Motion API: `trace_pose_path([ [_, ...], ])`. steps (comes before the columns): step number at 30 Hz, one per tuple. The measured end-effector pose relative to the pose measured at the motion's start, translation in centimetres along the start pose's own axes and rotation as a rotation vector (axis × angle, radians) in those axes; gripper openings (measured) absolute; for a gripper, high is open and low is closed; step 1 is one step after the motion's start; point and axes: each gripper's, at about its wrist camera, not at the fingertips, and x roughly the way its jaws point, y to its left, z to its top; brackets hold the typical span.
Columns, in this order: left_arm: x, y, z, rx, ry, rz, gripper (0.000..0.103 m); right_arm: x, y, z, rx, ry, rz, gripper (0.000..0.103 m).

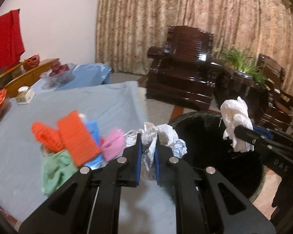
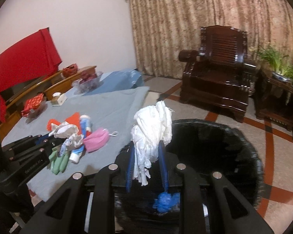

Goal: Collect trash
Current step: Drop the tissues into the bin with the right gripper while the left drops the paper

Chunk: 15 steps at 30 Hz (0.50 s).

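Observation:
My left gripper (image 1: 148,137) is shut on a crumpled white wrapper (image 1: 149,148), lifted just above the blue-clothed table (image 1: 111,105). In the right wrist view that wrapper (image 2: 65,131) hangs from the left gripper (image 2: 51,139) over a pile of clutter. My right gripper (image 2: 146,144) is shut on a wad of white tissue (image 2: 152,128), held over the near rim of the black-lined trash bin (image 2: 224,136). From the left wrist view the tissue wad (image 1: 235,117) and the right gripper (image 1: 244,134) sit above the bin (image 1: 205,142). A crumpled blue scrap (image 2: 166,202) lies inside the bin.
On the table lie an orange sponge (image 1: 78,138), a pink item (image 2: 96,139), a green glove (image 2: 58,160) and a blue tube (image 2: 84,128). Further back stand a tissue box (image 2: 58,98) and a fruit bowl (image 2: 87,81). A dark wooden armchair (image 2: 214,74) and a potted plant (image 2: 279,66) stand beyond the bin.

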Motion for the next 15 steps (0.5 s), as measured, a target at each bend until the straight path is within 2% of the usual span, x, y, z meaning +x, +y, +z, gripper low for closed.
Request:
trace_pose_path([
  [7,1.5,-4.9,0.8,0.051,-0.003,-0.098,0.010,-1.5,-4.1,-0.1,0.039,-0.013,-0.092,0.023],
  [15,4.6,-8.4,0.1,0.070,0.055,-0.174,0.010,-1.3,-7.8,-1.8,0.080,0.035,-0.168,0.023],
])
